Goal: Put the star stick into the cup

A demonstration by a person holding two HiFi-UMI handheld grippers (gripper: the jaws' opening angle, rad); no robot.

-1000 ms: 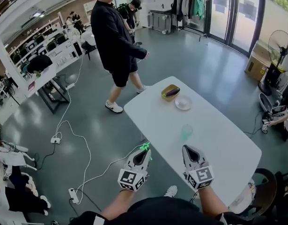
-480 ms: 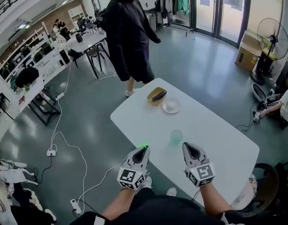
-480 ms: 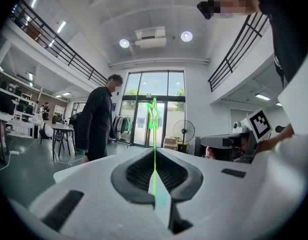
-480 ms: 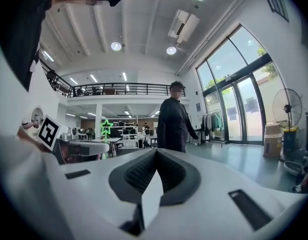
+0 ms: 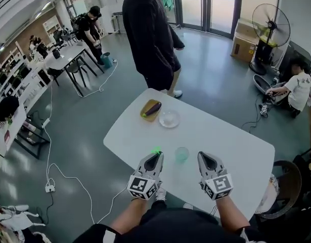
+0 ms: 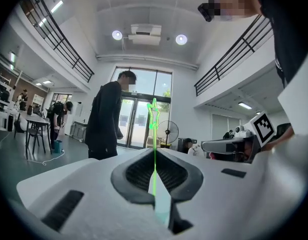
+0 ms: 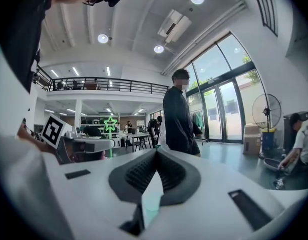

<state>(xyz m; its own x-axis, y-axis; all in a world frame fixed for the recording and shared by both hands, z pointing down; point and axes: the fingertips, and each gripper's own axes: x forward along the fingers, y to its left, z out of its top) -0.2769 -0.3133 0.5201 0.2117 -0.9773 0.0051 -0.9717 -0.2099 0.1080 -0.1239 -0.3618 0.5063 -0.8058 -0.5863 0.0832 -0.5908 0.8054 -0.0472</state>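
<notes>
Left tool point(image 5: 154, 156) is pinching the star stick point(image 6: 155, 156) by its stem, star end up, just left of the cup point(image 5: 182, 154) on the tabletop point(image 5: 226, 148), probably for a stem-first drop, while the right tool point(image 5: 205, 156) is pressed together, empty.

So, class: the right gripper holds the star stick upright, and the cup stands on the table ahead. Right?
No: the left gripper holds the star stick upright, as the left gripper view shows. The cup does stand on the table ahead.
</notes>
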